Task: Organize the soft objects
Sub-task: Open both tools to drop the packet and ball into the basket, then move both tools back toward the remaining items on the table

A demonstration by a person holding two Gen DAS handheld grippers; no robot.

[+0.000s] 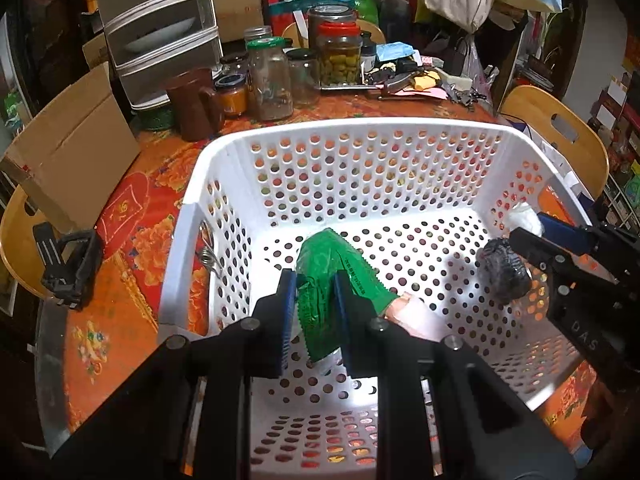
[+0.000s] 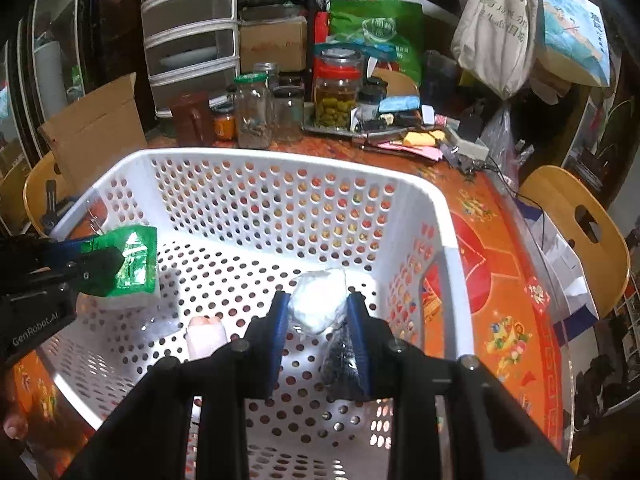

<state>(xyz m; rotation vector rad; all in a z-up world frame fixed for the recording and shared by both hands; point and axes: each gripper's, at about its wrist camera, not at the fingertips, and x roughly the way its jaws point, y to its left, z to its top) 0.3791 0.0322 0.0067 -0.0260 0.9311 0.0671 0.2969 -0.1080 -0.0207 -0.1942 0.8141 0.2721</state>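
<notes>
Two grippers loaded over my white basket (image 1: 224, 148): left gripper (image 1: 316, 316) clamps the green packet (image 1: 320, 264), right gripper (image 2: 320, 320) pinches a white bundle (image 2: 318, 304). Next I'd release both inside.

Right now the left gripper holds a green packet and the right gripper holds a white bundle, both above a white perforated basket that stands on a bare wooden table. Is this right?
One detail is wrong: the table is not bare wood. The right wrist view shows an orange-red flowered cloth over it. The rest holds: left gripper on the green packet, right gripper on the white bundle, both above the white perforated basket.
</notes>
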